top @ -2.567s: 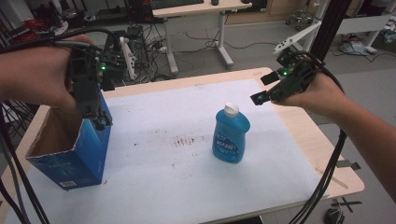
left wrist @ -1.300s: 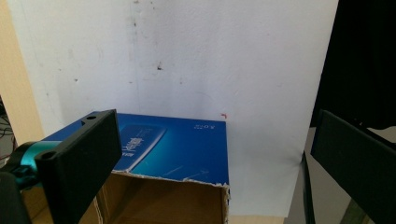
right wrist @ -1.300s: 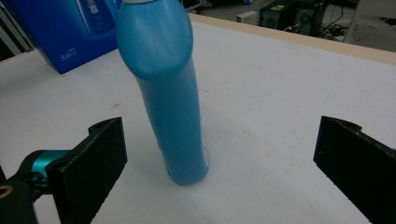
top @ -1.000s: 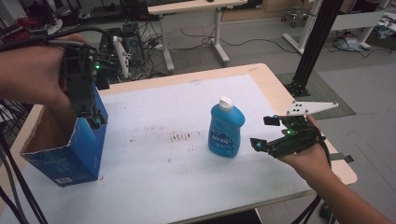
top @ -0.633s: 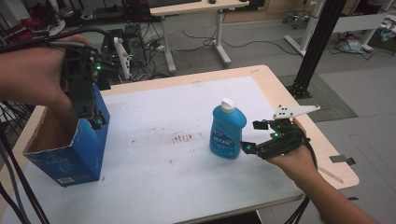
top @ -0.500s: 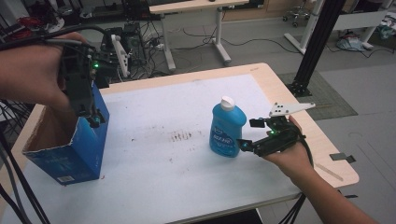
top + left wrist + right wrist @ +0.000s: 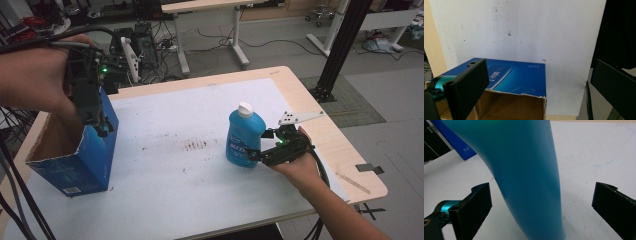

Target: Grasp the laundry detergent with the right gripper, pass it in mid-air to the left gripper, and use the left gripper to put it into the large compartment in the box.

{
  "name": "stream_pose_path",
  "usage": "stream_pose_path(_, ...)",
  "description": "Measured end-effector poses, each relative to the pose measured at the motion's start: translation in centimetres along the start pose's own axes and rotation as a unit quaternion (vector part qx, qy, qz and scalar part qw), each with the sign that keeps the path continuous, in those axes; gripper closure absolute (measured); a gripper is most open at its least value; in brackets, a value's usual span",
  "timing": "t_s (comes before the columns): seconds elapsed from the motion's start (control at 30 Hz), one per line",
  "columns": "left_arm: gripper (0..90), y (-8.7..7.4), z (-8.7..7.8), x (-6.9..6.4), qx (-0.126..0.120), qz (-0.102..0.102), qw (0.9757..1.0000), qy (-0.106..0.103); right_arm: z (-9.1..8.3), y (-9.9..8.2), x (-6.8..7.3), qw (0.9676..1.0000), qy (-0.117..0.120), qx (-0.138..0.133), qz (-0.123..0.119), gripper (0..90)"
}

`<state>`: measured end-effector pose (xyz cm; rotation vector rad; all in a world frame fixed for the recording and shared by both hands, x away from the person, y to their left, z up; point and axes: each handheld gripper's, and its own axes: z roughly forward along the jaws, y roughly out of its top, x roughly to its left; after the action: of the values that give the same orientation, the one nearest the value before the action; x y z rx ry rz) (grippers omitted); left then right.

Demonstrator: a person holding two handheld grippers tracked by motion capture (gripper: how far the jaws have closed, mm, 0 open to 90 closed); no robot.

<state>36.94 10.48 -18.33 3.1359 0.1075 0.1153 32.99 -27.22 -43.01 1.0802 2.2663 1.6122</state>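
One blue bottle (image 7: 244, 134) upright on desk (image 7: 310, 105). One blue box (image 7: 75, 150) far left of bottle. Right claw (image 7: 257, 145) wide, around bottle. Left claw (image 7: 97, 120) wide, over box edge.

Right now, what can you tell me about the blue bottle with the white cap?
The translucent blue plastic bottle stands upright on the white table sheet, toward its right side. It has a white cap on top, a label with pale lettering on its front, and a body that widens downward. The right gripper brackets its lower body, fingers open on both sides, not visibly touching.
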Motion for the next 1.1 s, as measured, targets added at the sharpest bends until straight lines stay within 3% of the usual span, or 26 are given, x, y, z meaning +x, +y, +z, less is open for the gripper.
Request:
stream_pose_path(0.6, 1.7, -0.2, 0.0, -0.1, -0.001, -0.002, 1.0000, 0.001, 2.0, -0.3, 0.5, 0.9999, 0.001, -0.015, 0.006, 1.8)
stream_pose_path(1.1, 1.7, -0.8, 0.3, 0.0, -0.002, -0.003, 1.0000, -0.002, 3.0, -0.2, 0.9, 0.9995, -0.014, -0.028, -0.011, 3.7)
